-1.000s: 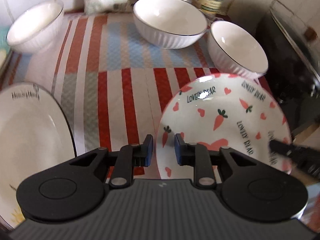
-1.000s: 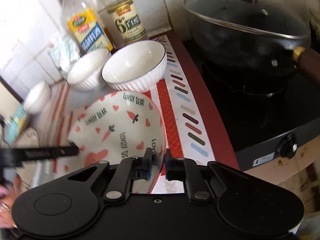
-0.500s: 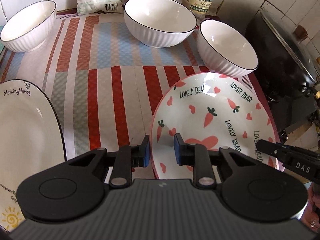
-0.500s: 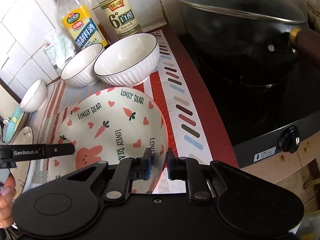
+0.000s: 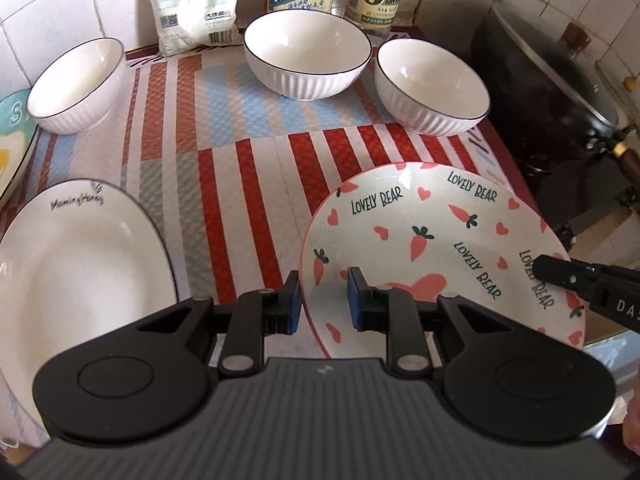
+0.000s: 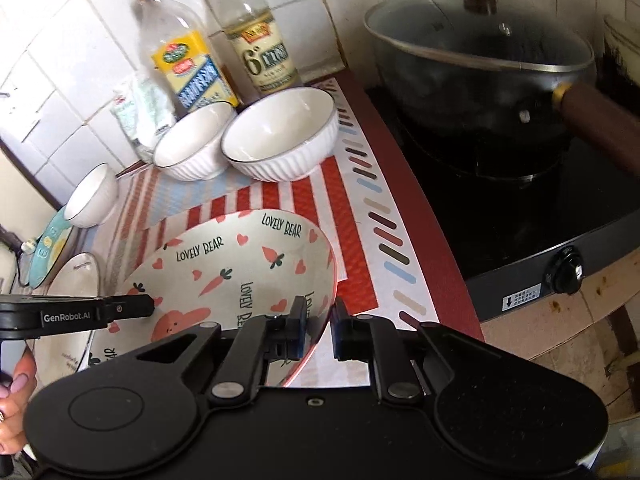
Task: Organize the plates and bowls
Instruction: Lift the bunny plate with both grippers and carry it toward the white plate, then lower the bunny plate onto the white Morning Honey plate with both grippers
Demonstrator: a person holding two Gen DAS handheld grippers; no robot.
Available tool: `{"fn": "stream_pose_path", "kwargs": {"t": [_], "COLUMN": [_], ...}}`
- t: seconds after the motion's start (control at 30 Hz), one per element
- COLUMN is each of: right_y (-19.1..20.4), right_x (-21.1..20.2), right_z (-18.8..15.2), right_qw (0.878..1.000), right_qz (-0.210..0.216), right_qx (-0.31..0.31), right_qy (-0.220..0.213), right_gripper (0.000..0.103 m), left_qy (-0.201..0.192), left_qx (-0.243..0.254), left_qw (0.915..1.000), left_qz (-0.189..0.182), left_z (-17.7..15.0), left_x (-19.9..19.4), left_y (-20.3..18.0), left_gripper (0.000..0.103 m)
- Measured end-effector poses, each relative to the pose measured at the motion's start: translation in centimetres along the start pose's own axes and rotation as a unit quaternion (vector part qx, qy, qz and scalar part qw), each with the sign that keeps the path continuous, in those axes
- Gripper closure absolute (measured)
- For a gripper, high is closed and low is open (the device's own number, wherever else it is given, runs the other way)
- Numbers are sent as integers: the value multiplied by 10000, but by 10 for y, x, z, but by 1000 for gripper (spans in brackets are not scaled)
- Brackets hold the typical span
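Above the striped mat (image 5: 248, 184), both grippers pinch the carrot-printed plate (image 5: 432, 240) by its rim: the left gripper (image 5: 323, 300) clamps the near left edge, the right gripper (image 6: 318, 330) the opposite edge. Just beside it on the left lies a white oval plate (image 5: 76, 280). Three white bowls (image 5: 306, 60) sit near the bottles at the wall, and a black pot (image 6: 480, 72) stands on the stove.

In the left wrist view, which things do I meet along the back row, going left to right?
Small white bowl → white packet → large white bowl → right white bowl → black pan.
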State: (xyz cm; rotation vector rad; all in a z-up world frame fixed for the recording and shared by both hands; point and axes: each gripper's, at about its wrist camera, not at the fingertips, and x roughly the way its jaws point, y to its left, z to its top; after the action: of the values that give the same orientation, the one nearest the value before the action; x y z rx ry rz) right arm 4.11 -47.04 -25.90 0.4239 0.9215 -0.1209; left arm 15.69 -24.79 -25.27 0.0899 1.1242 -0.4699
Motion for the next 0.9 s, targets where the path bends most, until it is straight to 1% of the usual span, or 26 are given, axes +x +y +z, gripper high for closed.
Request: {"fn": "stream_pose_path", "kwargs": {"t": [0.23,0.37,0.47,0.63,0.77,0.83,0.9], "right_y": [26,47,66,96,121,133,143], "right_x": [-33,-47,-53,-52,-46,-41,-35], "right_z": [1,5,6,10,9,8,6], "right_qw": [9995,9982,9966,9934,9899,9884,9870], "right_qz": [178,331,447,669,874,969,1082], "right_qx": [-234,-467,-680,-930,-1116,-1170,-1188], "right_qy": [-152,-153,-161,-106,-61,6,67], "right_gripper": [88,88,88,88,88,88,88], "left_qy": [-197,-379,-510,-644,-670,-701,-759], "left_qx": [-211,-331,-531,-677,-859,-892,-818], "left_qw": [9996,9987,9973,9954,9935,9925,9921], "left_qz": [-49,27,74,209,333,450,570], "left_z": [-12,-21,-28,-41,-49,-53,-57], "left_x": [-43,-70,-85,-107,-120,-126,-132], "left_y": [16,31,46,71,96,105,115], "left_gripper": [82,82,82,82,82,82,82]}}
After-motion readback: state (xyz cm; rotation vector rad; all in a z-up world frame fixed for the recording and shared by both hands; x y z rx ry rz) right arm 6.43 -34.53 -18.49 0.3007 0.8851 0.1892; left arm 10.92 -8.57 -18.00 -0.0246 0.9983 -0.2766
